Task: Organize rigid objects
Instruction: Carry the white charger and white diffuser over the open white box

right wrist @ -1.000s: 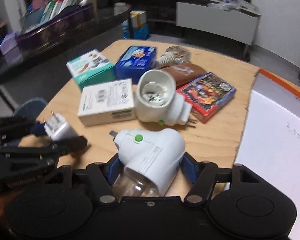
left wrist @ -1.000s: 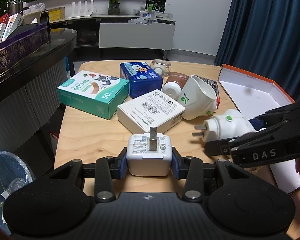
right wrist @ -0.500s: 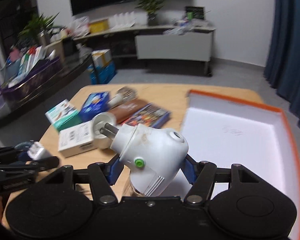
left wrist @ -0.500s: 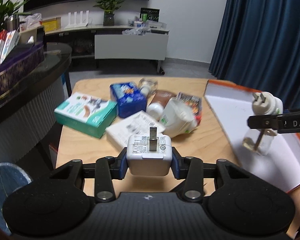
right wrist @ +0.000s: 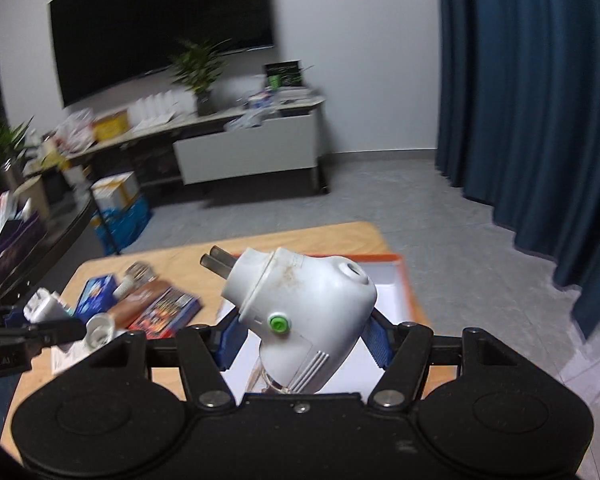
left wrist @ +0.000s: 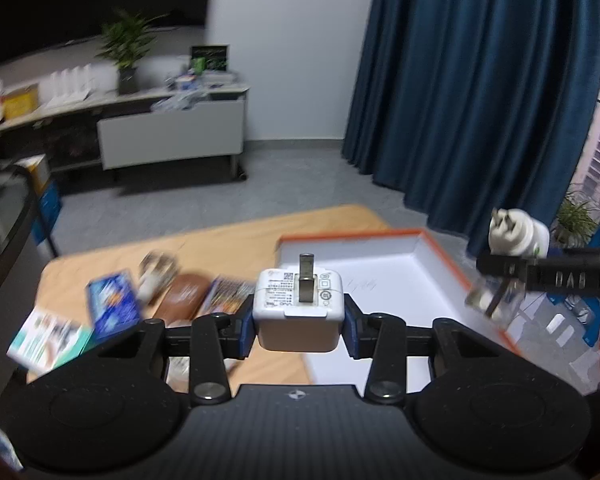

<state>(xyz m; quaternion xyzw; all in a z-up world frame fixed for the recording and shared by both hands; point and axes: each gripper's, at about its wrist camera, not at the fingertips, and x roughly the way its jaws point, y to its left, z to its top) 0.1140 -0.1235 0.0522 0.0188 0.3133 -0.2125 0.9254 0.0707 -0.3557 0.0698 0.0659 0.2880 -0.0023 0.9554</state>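
We hold the left hand-held gripper (left wrist: 299,326) closed tight on a white charger cube (left wrist: 299,307), its blue pads pressing both sides and its folded prong standing up on the top face. The cube hangs in the air over the near edge of the orange-rimmed white box (left wrist: 440,254) that lies open on the wooden desk (left wrist: 228,240).

Our right hand-held gripper (right wrist: 302,340) grips a white plug-in vaporizer (right wrist: 304,312), jaws about half spread around its body. Its two prongs point up and left, the green button faces us, and a clear bottle shows beneath it. It too is off the desk, above the box; in the left wrist view it sits over the box's right rim.

On the desk left of the box lie a blue tin (left wrist: 114,306), a teal carton (left wrist: 48,340) and a colourful card pack (right wrist: 166,312), all blurred.
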